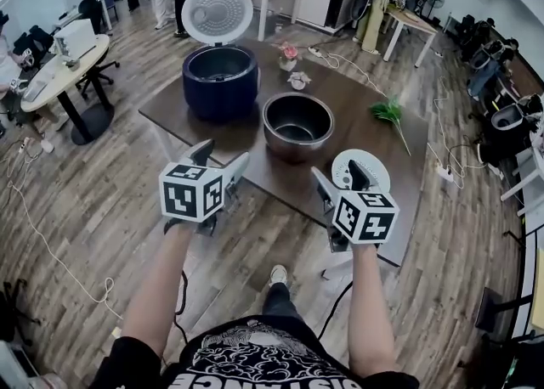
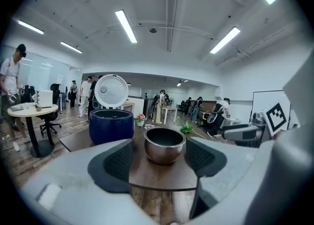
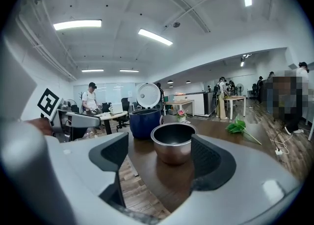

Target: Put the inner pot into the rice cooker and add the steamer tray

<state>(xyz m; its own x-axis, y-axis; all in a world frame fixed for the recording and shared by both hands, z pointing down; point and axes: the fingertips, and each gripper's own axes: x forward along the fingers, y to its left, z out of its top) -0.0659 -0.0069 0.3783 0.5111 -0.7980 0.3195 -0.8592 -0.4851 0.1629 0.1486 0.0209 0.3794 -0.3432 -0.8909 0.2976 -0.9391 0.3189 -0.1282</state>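
Evidently nothing is placed yet: your left gripper point(image 1: 219, 160) and right gripper point(image 1: 340, 179) hold their jaws apart and empty, while the round steel inner pot point(image 1: 297, 126) and white round steamer tray point(image 1: 360, 168) sit on the brown bench point(image 1: 344, 120) beside the open dark-blue rice cooker point(image 1: 220, 81).

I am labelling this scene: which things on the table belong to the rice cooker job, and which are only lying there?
For the job: cooker, pot, tray.
Lying about: flowers, small white item, green sprig.
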